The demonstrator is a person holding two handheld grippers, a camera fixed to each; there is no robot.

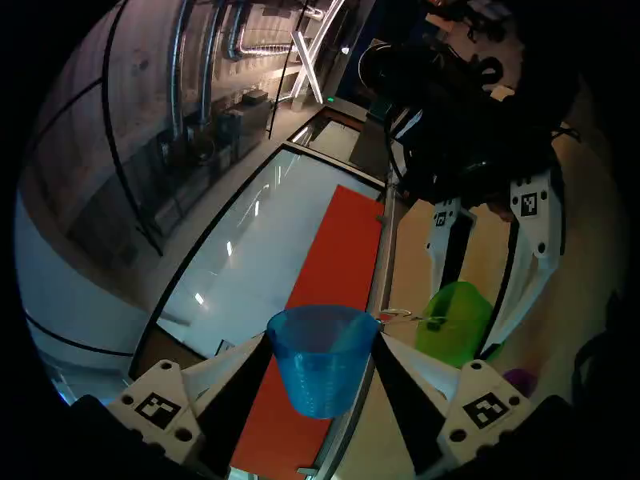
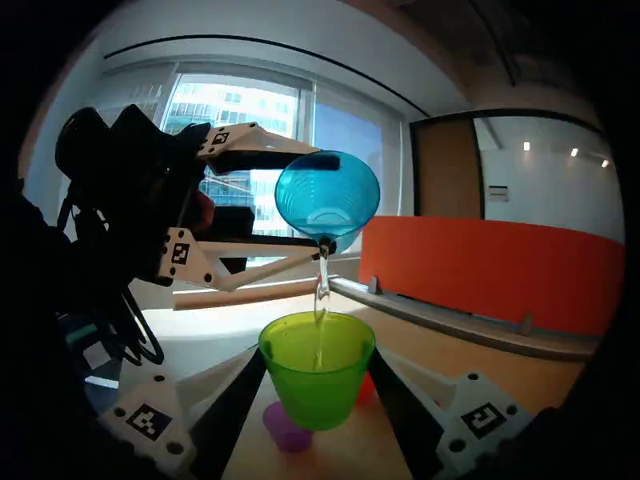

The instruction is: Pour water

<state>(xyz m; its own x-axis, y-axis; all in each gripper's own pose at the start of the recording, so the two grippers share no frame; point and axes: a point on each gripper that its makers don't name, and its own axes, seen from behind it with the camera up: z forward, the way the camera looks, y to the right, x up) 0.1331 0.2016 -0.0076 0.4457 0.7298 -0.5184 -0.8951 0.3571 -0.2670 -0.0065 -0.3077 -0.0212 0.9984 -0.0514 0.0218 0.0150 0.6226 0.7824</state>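
Note:
My left gripper point(image 1: 322, 352) is shut on a blue translucent cup point(image 1: 322, 370), which it holds tipped over on its side. In the right gripper view that blue cup point(image 2: 327, 196) hangs above with its mouth turned this way, and a thin stream of water point(image 2: 322, 292) falls from its rim. The stream lands in a green translucent cup point(image 2: 318, 376), upright, with my right gripper point(image 2: 318, 384) shut on it. In the left gripper view the green cup point(image 1: 458, 320) sits below and to the right, between the right gripper's white fingers point(image 1: 534, 264).
A pale wooden table point(image 2: 488, 364) lies below, edged by an orange partition point(image 2: 496, 268) on a metal rail. A small purple cup point(image 2: 286, 428) and something red stand on the table just under the green cup. Large windows point(image 2: 240, 112) lie behind.

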